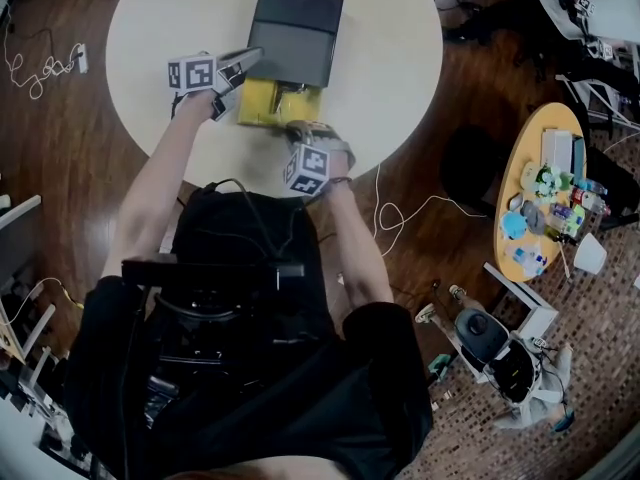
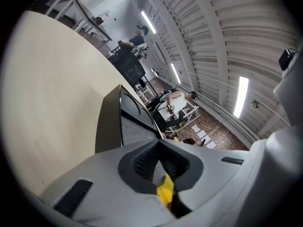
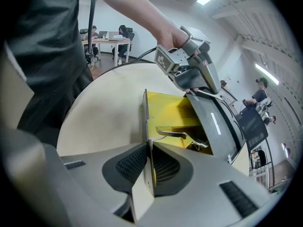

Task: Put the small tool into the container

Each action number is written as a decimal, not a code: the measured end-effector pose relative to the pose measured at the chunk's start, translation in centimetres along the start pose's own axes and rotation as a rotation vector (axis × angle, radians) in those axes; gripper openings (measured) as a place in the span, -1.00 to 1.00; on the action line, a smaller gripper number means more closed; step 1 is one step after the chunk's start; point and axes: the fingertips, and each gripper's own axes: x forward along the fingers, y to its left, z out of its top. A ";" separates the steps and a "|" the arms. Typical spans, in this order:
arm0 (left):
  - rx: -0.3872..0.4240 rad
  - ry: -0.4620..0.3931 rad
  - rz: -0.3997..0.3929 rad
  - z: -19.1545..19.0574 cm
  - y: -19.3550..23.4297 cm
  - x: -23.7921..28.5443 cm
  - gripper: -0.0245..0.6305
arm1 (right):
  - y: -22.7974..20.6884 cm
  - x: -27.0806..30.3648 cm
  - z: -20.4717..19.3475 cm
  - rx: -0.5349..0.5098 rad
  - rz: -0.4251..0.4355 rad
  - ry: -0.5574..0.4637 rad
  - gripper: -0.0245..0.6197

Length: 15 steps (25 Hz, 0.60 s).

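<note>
Yellow box (image 3: 165, 110) stands open on the round cream table (image 1: 400, 68), upper middle of the head view, with its dark lid (image 1: 295, 33) lying beyond it. The small metal tool (image 3: 173, 133) lies inside the box, at the centre of the right gripper view, close to the lid side. The right claw (image 3: 150, 167) is pinched tight on the box's near wall. The left claw (image 2: 163, 178) is all but closed on a yellow edge of the box, beside the lid.
</note>
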 end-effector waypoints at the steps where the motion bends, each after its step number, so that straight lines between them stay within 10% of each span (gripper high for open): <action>1: 0.000 0.000 0.002 0.0 0.0 0.0 -0.92 | -0.2 0.0 0.0 0.003 0.000 0.000 -0.80; 15: -0.002 -0.003 0.009 0.0 0.2 -0.1 -0.92 | -1.5 0.7 0.0 0.031 -0.018 0.000 -0.78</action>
